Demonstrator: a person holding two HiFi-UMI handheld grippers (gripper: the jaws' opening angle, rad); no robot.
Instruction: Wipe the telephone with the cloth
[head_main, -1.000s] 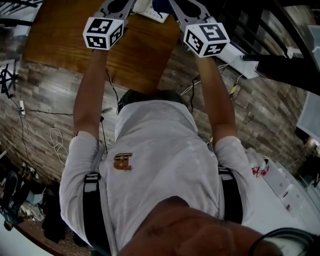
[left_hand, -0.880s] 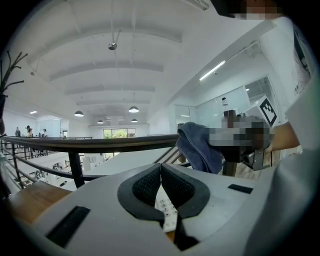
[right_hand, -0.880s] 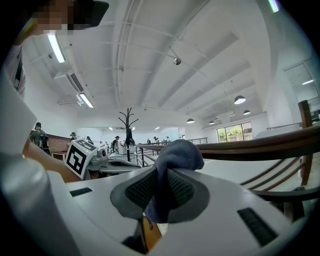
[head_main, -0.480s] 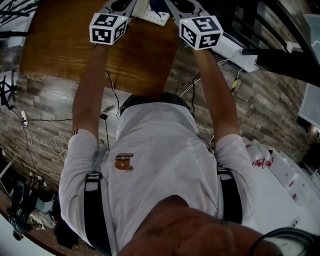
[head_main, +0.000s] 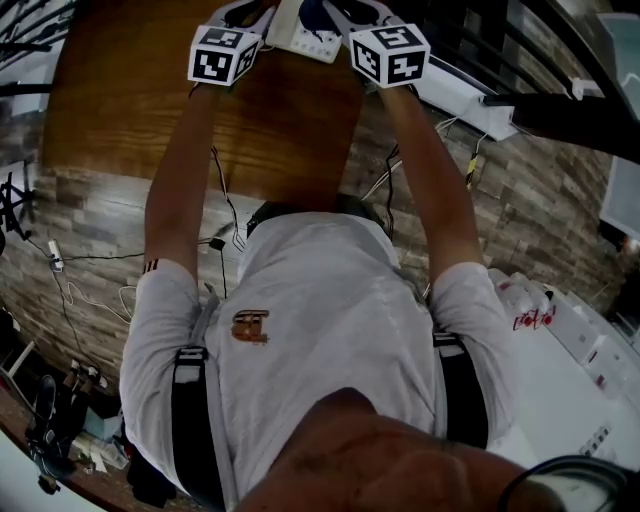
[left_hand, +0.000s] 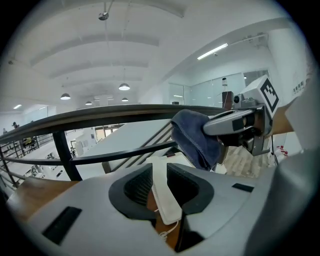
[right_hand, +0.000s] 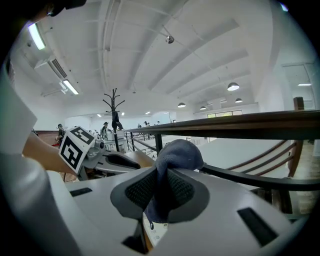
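One white telephone (head_main: 303, 36) lies at the far edge of the wooden table (head_main: 150, 100), between the two marker cubes in the head view. In the left gripper view its long white handset (left_hand: 165, 196) runs straight down the gap of the left gripper (left_hand: 159, 175), narrow end nearest the camera, with a thin coiled cord (left_hand: 168, 231) trailing from that end over bare wood. The left jaws are opening; they stand a little apart with the handset between them, and a strip of table shows beside the handset on the left, so the pads do not press on it.

Just right of the handset and slightly above it hangs the dark blue cloth (right_hand: 172, 155), bunched and pinched between the closed jaws of the right gripper (right_hand: 160, 189). The cloth bulges out past the jaw tips and droops below them, and a bit of the white telephone shows under its lower end in the right gripper view. Whether the cloth touches the telephone cannot be told.

Each gripper appears in the other's view, near and side by side, the left one's cube (head_main: 224, 53) level with the right one's cube (head_main: 390, 53). Both of the person's bare arms reach far forward over the table. Beyond the table a dark railing (left_hand: 100, 117) crosses both gripper views, with a bright white hall behind it
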